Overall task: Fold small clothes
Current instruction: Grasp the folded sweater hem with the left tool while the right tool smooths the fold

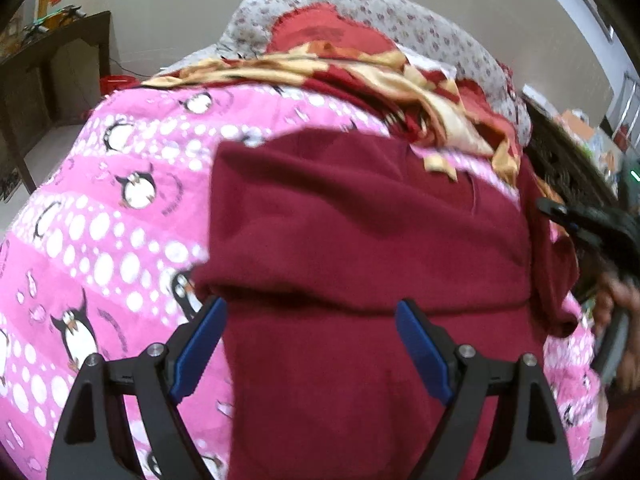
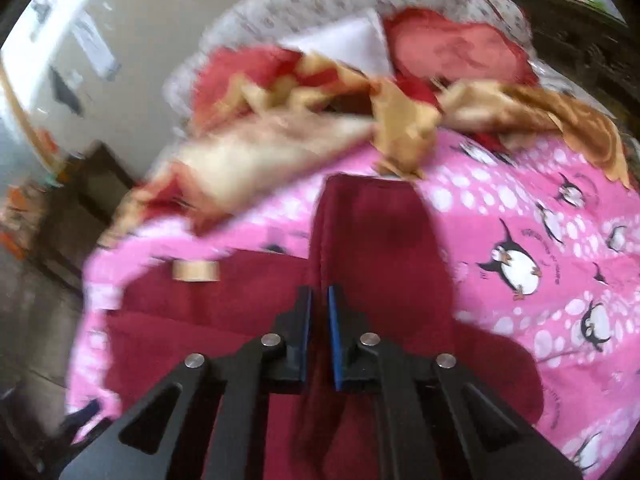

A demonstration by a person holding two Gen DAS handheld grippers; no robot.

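Maroon fleece garment (image 1: 360, 240) lies spread on a pink penguin-print blanket (image 1: 100, 220) on the bed, partly folded, one layer doubled over across the middle. Left claw (image 1: 308, 344) hangs over the near part of the garment, blue pads (image 1: 200, 356) wide apart, nothing pinched between them. Right claw (image 2: 319, 332) has its blue pads nearly together, clamped on a raised fold of the maroon fabric, which runs up between the jaws as a ridge. In the left view the right claw shows at the right edge beside the garment, with a hand (image 1: 616, 320) on it, blurred. A tan tag (image 2: 196, 271) sits on the garment near its left edge; too blurred to read. Printed rings of text beside the penguins are not readable. Red-and-gold patterned cloth (image 1: 400, 80) is bunched at the far end of the blanket, past the garment. Right view is motion-blurred.
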